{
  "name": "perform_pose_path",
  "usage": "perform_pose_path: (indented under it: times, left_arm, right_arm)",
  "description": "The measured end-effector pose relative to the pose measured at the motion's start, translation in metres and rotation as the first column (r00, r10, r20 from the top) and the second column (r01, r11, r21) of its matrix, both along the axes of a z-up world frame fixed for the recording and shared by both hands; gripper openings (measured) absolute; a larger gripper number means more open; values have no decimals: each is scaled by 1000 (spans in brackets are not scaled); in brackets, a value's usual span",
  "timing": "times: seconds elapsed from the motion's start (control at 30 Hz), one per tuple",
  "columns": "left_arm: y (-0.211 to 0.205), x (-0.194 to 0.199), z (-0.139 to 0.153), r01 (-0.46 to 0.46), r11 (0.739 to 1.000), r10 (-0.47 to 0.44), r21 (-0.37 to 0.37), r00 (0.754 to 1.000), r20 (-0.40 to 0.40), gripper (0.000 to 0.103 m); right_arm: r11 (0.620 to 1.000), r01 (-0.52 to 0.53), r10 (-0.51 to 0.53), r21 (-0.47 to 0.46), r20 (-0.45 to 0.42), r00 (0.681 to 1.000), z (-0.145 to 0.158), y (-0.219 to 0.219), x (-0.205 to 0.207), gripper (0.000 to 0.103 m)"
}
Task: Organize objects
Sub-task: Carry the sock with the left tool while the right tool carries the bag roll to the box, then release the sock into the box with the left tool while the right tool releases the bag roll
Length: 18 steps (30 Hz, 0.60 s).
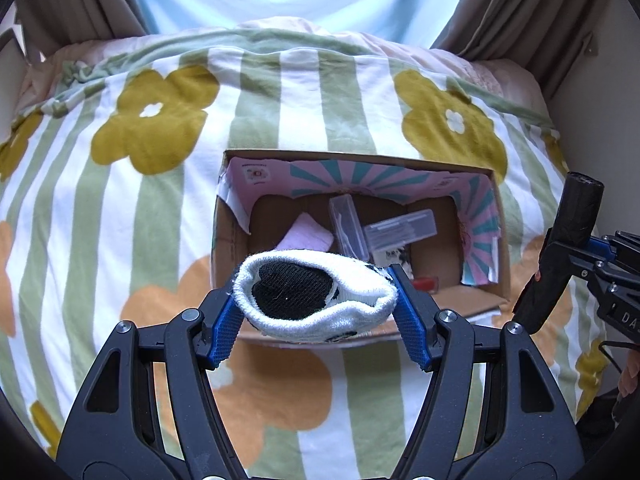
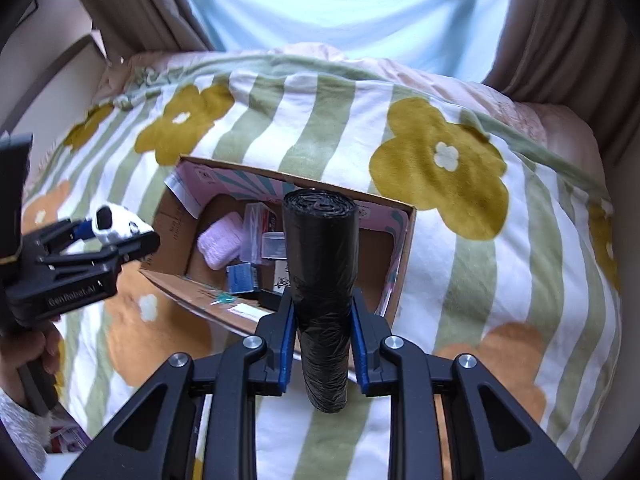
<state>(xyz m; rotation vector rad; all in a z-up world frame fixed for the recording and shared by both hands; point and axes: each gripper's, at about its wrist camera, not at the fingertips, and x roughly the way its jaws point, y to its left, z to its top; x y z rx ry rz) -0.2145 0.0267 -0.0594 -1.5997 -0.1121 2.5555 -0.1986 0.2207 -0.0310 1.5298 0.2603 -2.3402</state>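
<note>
An open cardboard box (image 1: pixel 502 240) (image 2: pixel 404 248) lies on a flowered, striped blanket. Inside it are a pink folded cloth (image 1: pixel 306 236) (image 2: pixel 222 242), clear plastic cases (image 1: pixel 400 230) (image 2: pixel 260 236) and a blue item (image 2: pixel 242 278). My left gripper (image 1: pixel 316 300) (image 2: pixel 116 232) is shut on a rolled white and black sock (image 1: pixel 312 296) (image 2: pixel 114 222), held above the box's near edge. My right gripper (image 2: pixel 323 332) (image 1: pixel 560 256) is shut on a black roll of bin bags (image 2: pixel 322 280) (image 1: pixel 564 240), which stands upright over the box's near right corner.
The blanket (image 1: pixel 160 208) (image 2: pixel 500 248) covers a bed that fills both views. Brown curtains (image 1: pixel 500 0) (image 2: pixel 140 8) and a pale blue sheer hang behind. A hand (image 2: pixel 24 350) holds the left gripper's handle at the left edge.
</note>
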Motion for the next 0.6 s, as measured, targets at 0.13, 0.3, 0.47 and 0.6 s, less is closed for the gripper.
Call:
perform_pose_path:
  times: [0.13,0.3,0.47,0.6]
  left_arm:
    - [2,-25,-20,2,1000,-1,-24,1000,23,64]
    - [4,-53,-52,-3,999,5,-42,998,61,64]
    - [6,-70,-78,-1,999,5,-47,996,92,64]
    - [7,-77,-88,3,999,2,-54,995,101,64]
  right_arm:
    - [996,-75,73,47,42,996,-27,-13,-24,23]
    - [988,-135,127,78,93,987,-57,-27,-48,23]
    - [982,-167,154,86,134,979,-79,-35,-60,23]
    - [983,-167,154,74,156,976,-86,-36,-66,23]
